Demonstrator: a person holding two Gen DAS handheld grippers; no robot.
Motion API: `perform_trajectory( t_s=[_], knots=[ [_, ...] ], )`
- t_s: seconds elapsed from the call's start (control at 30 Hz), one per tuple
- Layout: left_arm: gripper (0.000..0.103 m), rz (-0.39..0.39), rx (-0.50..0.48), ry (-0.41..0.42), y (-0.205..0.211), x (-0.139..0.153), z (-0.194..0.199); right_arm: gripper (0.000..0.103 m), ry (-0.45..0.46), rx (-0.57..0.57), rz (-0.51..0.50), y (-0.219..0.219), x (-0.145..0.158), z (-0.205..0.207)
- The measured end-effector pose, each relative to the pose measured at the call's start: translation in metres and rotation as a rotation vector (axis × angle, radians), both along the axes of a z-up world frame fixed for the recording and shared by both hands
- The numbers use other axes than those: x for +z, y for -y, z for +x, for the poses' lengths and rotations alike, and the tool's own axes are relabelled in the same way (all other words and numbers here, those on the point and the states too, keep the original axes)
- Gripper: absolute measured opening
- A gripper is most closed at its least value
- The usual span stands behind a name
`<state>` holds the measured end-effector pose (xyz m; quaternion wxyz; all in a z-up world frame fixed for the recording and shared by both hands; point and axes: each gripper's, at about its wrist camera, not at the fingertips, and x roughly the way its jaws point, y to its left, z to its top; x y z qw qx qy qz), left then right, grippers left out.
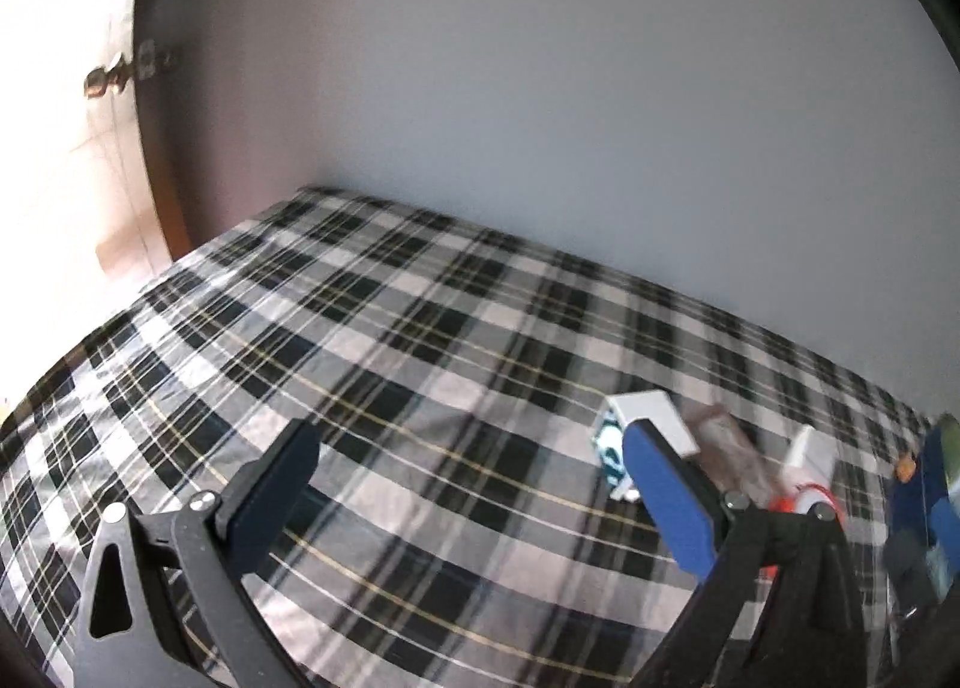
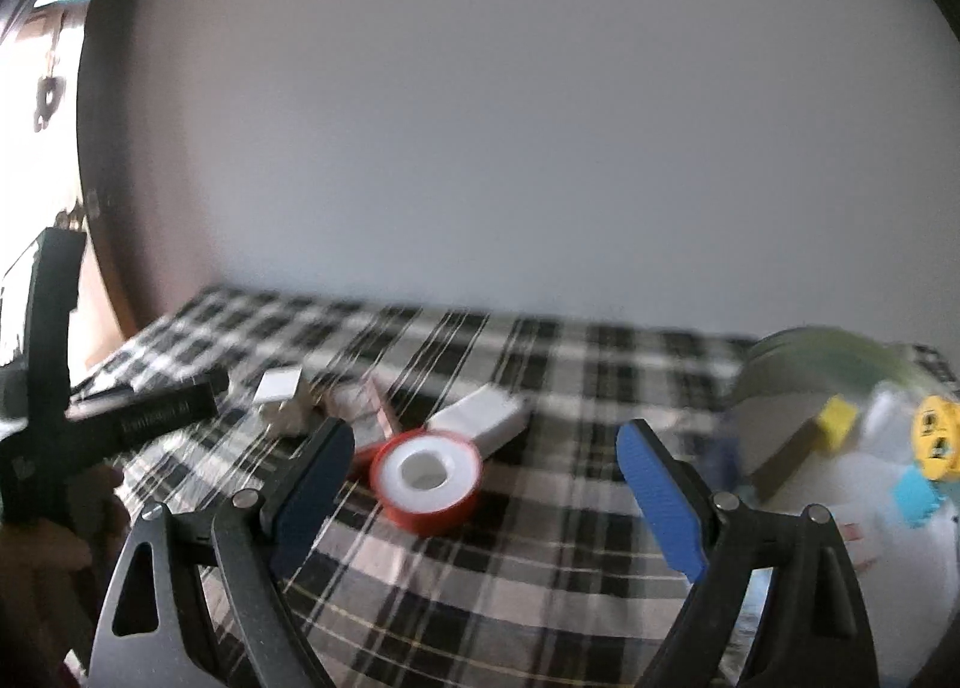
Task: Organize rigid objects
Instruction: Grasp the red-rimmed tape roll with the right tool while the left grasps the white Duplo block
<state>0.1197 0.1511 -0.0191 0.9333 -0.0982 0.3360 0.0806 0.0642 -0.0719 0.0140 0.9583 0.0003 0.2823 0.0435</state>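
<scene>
A: Through the left wrist camera, the left gripper (image 1: 471,475) has its jaws spread wide with nothing but the black-and-white plaid cloth (image 1: 372,328) between them. The task's things lie toward three o'clock: a small white box with a teal-printed end (image 1: 645,424), partly behind the blue-padded finger, a blurred brownish packet (image 1: 729,448) just beside it, and a white block (image 1: 810,451) near a sliver of the red-rimmed tape roll (image 1: 807,499).

B: What could go wrong there?

A: The jaws point at bare cloth, so a closing would likely catch only fabric and drag the cluster. The dark blue item at the three o'clock edge is cut off, and he cannot tell what it is.

B: And the right wrist camera?

A: The right gripper (image 2: 483,457) also stands wide open and holds nothing. The red roll with its white core (image 2: 427,475) lies at centre, between the fingers but apart from both pads. A white wedge-shaped block (image 2: 486,418) touches it at one o'clock; smaller pale boxes (image 2: 282,394) lie at ten o'clock, smeared by blur.

B: The risk?

A: The roll is round and could roll away if one pad lands first. The white bag of bright pieces (image 2: 888,472) at three o'clock is cropped, its contents unclear.
</scene>
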Motion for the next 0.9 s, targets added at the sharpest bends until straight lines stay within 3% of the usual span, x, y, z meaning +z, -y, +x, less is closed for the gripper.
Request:
perform_trajectory(
  t_s=[0.2, 0.37, 0.53, 0.67, 0.8, 0.9],
  knots=[
    [0.102, -0.031, 0.017, -0.029, -0.010, -0.004, 0.011, 0.091, -0.165, 0.031, -0.057, -0.018, -0.021, 0.033],
    [0.102, -0.049, -0.019, -0.042, -0.002, -0.004, 0.017, 0.083, -0.272, 0.029, -0.052, -0.020, -0.037, 0.057],
    [0.102, -0.124, -0.051, -0.066, 0.005, -0.008, 0.023, 0.058, -0.346, 0.077, -0.031, -0.024, -0.047, 0.068],
    [0.102, -0.146, -0.061, -0.078, 0.016, -0.010, 0.026, 0.057, -0.338, 0.086, -0.019, -0.023, -0.046, 0.065],
    [0.102, -0.067, -0.071, -0.082, 0.039, -0.017, 0.028, 0.057, -0.265, 0.066, 0.064, -0.007, -0.036, 0.047],
    [0.096, -0.041, -0.077, -0.116, 0.051, -0.022, 0.038, 0.057, -0.180, 0.034, 0.060, 0.000, -0.024, 0.032]
  ],
)
